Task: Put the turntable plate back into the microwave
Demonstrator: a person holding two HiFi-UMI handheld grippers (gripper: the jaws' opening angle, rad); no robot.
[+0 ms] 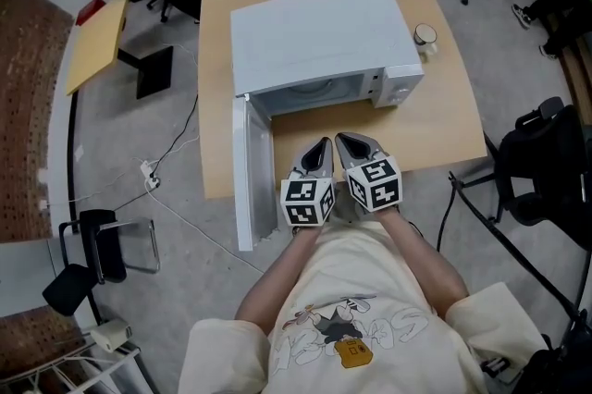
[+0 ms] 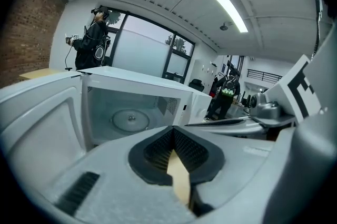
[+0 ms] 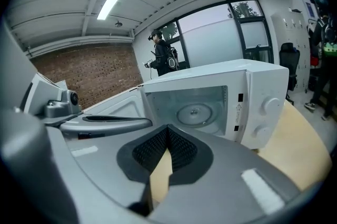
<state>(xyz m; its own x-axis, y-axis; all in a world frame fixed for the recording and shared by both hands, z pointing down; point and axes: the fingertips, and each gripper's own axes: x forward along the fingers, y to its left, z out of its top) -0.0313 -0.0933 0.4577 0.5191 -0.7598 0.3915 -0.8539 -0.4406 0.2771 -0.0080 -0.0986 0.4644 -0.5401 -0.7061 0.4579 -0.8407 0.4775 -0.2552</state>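
Observation:
A white microwave (image 1: pixel 314 31) stands on the wooden table (image 1: pixel 444 124) with its door (image 1: pixel 248 170) swung open toward me on the left. The glass turntable plate (image 2: pixel 130 119) lies flat on the cavity floor, seen also in the right gripper view as the plate (image 3: pixel 194 111). My left gripper (image 1: pixel 323 145) and right gripper (image 1: pixel 344 141) sit side by side at the table's front edge, just outside the cavity. Both point at the opening. The left gripper (image 2: pixel 172 129) is shut with nothing between its pads, and so is the right gripper (image 3: pixel 168 128).
A mug (image 1: pixel 425 35) stands on the table right of the microwave. Office chairs (image 1: pixel 546 170) flank the table, and a power strip (image 1: pixel 148 175) with cables lies on the floor at left. A person (image 2: pixel 95 39) stands far behind the microwave.

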